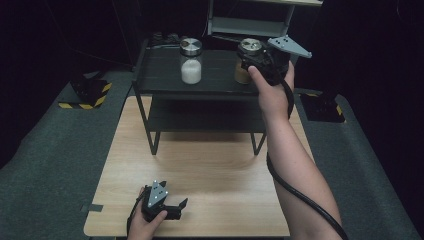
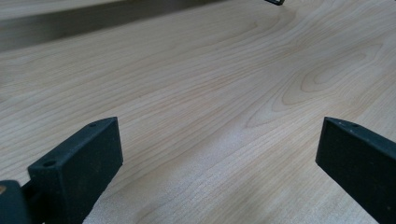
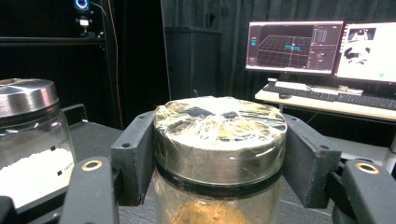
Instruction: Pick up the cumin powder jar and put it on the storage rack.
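A glass jar of brown powder [image 1: 243, 72] with a metal lid [image 3: 219, 135] stands on the right of the black shelf's top board [image 1: 165, 75]. My right gripper [image 1: 254, 59] is shut on that jar, its pads [image 3: 135, 154] pressing the lid from both sides. A second jar [image 1: 191, 62] with white powder and a metal lid stands to its left on the same board, also seen as the white-powder jar [image 3: 32, 149] in the right gripper view. My left gripper [image 1: 181, 206] rests low over the wooden table [image 2: 210, 93] near its front edge, jaws wide apart with nothing between them.
The black two-level shelf [image 1: 200, 117] occupies the far half of the wooden table [image 1: 210, 170]. A grey frame [image 1: 250, 22] stands behind the shelf. Monitors [image 3: 322, 49] and a keyboard sit on a desk beyond. Grey mat surrounds the table.
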`<state>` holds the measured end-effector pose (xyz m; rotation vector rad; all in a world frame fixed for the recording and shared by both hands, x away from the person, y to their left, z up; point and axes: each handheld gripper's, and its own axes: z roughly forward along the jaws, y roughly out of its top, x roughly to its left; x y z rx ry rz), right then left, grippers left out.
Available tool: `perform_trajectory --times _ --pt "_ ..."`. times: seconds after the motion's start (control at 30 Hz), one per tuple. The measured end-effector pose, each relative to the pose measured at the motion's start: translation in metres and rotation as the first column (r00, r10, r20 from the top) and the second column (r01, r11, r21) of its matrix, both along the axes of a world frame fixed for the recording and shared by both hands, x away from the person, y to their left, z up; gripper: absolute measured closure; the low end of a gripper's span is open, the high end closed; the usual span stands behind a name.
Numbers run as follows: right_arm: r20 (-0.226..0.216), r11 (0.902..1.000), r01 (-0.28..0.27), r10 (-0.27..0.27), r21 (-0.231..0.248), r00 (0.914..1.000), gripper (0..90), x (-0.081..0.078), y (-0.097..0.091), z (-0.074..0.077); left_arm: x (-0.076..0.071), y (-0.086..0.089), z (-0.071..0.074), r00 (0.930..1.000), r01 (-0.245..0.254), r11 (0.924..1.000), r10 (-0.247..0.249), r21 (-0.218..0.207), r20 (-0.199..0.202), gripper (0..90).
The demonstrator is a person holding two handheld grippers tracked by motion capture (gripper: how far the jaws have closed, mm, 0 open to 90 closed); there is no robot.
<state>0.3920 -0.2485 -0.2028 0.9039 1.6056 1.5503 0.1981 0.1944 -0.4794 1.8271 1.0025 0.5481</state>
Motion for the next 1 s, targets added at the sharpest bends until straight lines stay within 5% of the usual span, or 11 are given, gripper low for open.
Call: perform_trajectory --times 0.23,0.53,0.67,1.0 --pt "-0.009 1.0 0.004 -0.004 0.007 1.0 32.7 0.0 0.001 0.001 0.0 0.0 0.0 1.0 0.001 1.0 -0.001 0.0 0.001 0.9" --pt "-0.043 1.0 -0.002 0.002 0.0 0.9991 16.2 -0.001 0.002 0.007 0.0 -0.001 0.0 1.0 0.003 1.0 -0.003 0.004 0.001 0.9" --pt "-0.04 0.9999 0.015 -0.015 0.008 0.9991 6.6 -0.004 0.003 0.004 0.0 -0.001 0.0 1.0 0.005 1.0 -0.005 0.007 0.003 0.9" --pt "-0.02 0.9993 -0.027 0.028 0.027 0.9994 0.0 -0.011 -0.008 0.001 0.0 -0.001 0.0 1.0 0.005 0.9999 -0.005 0.01 0.003 0.9"
